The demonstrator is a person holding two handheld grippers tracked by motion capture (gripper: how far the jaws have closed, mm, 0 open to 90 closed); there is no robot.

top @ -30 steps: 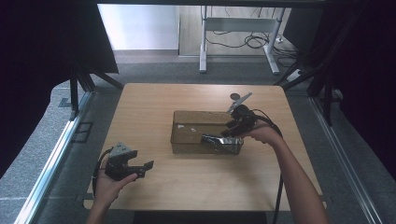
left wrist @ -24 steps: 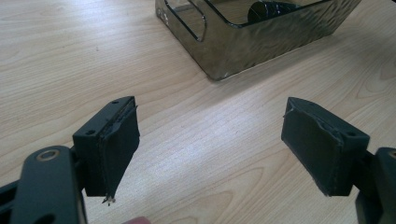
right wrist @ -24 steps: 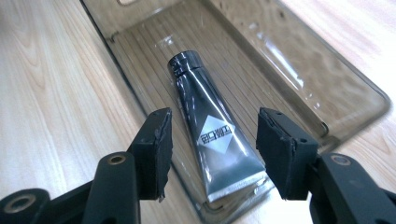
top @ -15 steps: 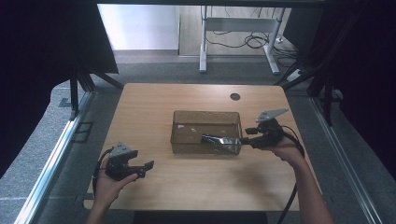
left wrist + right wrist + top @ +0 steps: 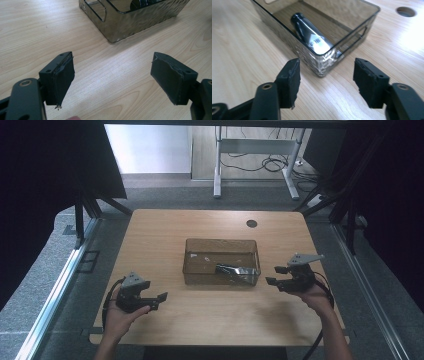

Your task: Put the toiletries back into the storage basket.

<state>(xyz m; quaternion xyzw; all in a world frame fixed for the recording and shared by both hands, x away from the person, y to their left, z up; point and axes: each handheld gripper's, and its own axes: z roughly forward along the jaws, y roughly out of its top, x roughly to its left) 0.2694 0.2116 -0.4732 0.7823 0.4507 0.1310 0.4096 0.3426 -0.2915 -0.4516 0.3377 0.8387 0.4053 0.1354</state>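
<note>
High view: the right gripper (image 5: 274, 275), jaws apart and empty, is sitting back at centre right after leaving a dark tube (image 5: 235, 270) in the tinted bin (image 5: 220, 242), likely finishing placement, while the left gripper (image 5: 160, 301) is waiting released at lower left.

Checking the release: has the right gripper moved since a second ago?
Yes. The right gripper pulled back from over the smoky transparent plastic bin to its right side, jaws open.

Left tool (image 5: 161, 298) and right tool (image 5: 273, 275) (both empty) gape wide.
</note>
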